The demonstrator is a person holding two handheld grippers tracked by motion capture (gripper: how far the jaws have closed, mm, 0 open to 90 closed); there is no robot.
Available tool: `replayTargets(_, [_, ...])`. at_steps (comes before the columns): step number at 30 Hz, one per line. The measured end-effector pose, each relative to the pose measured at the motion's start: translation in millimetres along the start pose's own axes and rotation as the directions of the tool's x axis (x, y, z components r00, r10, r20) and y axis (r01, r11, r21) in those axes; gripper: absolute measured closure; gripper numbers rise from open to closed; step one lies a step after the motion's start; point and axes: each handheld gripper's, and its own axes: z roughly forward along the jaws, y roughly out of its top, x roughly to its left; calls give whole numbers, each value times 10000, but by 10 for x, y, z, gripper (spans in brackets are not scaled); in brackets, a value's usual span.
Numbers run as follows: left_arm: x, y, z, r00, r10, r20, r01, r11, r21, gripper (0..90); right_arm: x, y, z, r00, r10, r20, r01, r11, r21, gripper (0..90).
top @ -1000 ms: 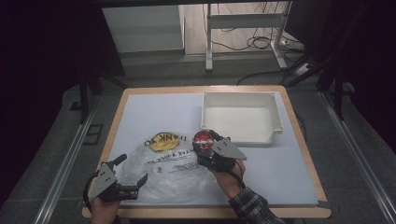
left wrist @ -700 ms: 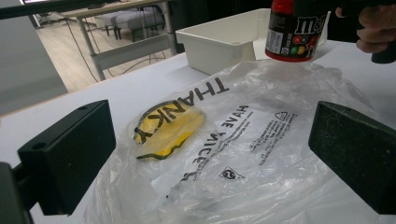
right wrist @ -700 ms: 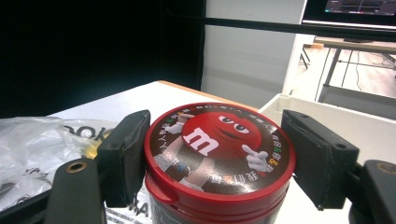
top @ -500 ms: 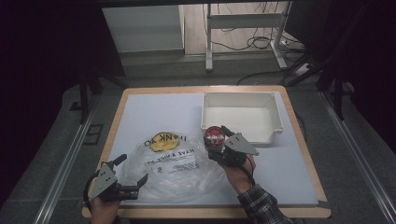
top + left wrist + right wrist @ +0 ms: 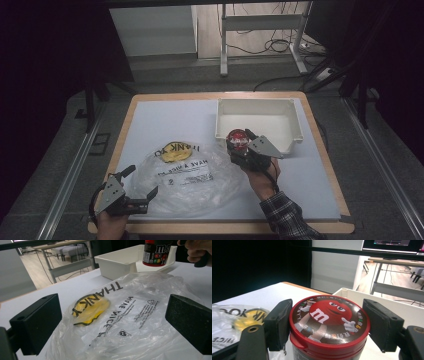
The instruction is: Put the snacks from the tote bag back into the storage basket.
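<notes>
Nearest us in the high view, our left gripper [image 5: 145, 196] rests at the table's front edge with its jaws apart and nothing between them, their tips at the near rim of the bag [image 5: 192, 180]. The left gripper view shows what the high view blurs: the two black pads [image 5: 37, 322] stand wide of each other, and beyond them the clear bag lies crumpled on the white table [image 5: 165, 117], its print reading backwards around a yellow patch. Further on, our right gripper [image 5: 239, 143] holds the jar [image 5: 237, 139] upright, just past the bag's far edge and in front of the bin [image 5: 260, 106]. The right gripper view gives the lid's picture, a red cartoon face with a white "m", and shows the left pad [image 5: 278, 323] pressed to the jar's side; the other pad looks a touch off the lid, so we judge it clamped lower down, where the frame cuts off. The jar's base is hidden in every view, so we cannot tell whether it touches the table. From the left gripper view the jar [image 5: 156, 252] appears before the bin's [image 5: 117, 261] near wall, its top cut off. Beyond the bin, the floor is dim.
</notes>
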Motion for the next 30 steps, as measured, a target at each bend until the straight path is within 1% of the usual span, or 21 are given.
replayTargets(3, [0,0,-1,10000,-15,1,15,10000,-7,6,-36,5,16,10000,17,50,-17,10000,-5,268])
replayTargets(4, [0,0,-1,10000,-22,-2,22,10000,-17,6,-73,13,40,10000,34,93,-34,10000,22,268])
replayTargets(7, [1,1,-4,10000,-18,-2,18,10000,-26,6,-97,18,61,9999,66,122,-66,10000,16,268])
replayTargets(8, [1,1,-5,10000,-24,-4,24,10000,-38,6,-129,22,93,9999,80,123,-81,10000,25,268])
replayTargets(11, [3,1,-6,10000,-24,-3,24,10000,-43,6,-161,21,137,9999,67,124,-68,10000,63,268])
replayTargets(15, [5,1,-8,10000,-8,-15,8,10000,-50,6,-196,13,183,9998,165,117,-166,9998,82,268])
replayTargets(16, [6,2,-9,10000,-1,-19,1,10000,-53,6,-214,6,216,9998,150,134,-151,9998,102,268])
replayTargets(26, [6,2,-12,10000,-30,-17,30,10000,-62,6,-251,3,313,9998,67,174,-68,10000,29,269])
replayTargets(30, [7,2,-13,10000,-30,-21,30,10000,-63,6,-262,9,379,9998,-77,169,76,10000,35,269])
